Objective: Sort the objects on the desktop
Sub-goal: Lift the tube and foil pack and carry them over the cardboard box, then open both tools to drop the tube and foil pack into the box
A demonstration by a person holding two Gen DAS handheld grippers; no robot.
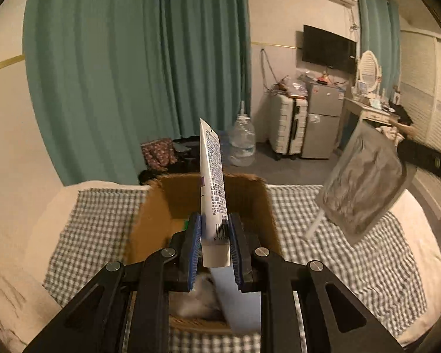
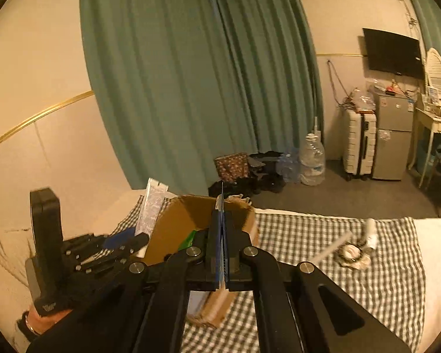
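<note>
1. Left wrist view: the left tongs (image 1: 215,245) are clenched on the lower end of a white tube (image 1: 212,186), which stands nearly upright between the blue pads, directly above the open cardboard box (image 1: 250,194).
2. Right wrist view: the right tongs (image 2: 220,250) are clamped fully together on the edge of a thin silvery packet (image 1: 364,188); that camera sees only a sliver of it, while the left camera shows the whole packet hanging in the air to the right of the box.
3. The box sits on a checked cloth (image 1: 352,259) spread over a bed. Something green (image 2: 188,239) lies on its floor, and blurred pale items show near its front wall, so some sorting appears to be done already.
4. Still out on the cloth, well apart from the box on its right, are a small white cylinder (image 2: 370,231), a pale stick (image 2: 333,248) and a round item (image 2: 351,253) too blurred to identify.
5. Judged from this, the task looks about midway: 2 items are in the air and not yet dropped, and at least 3 remain on the cloth to collect afterward.
</note>
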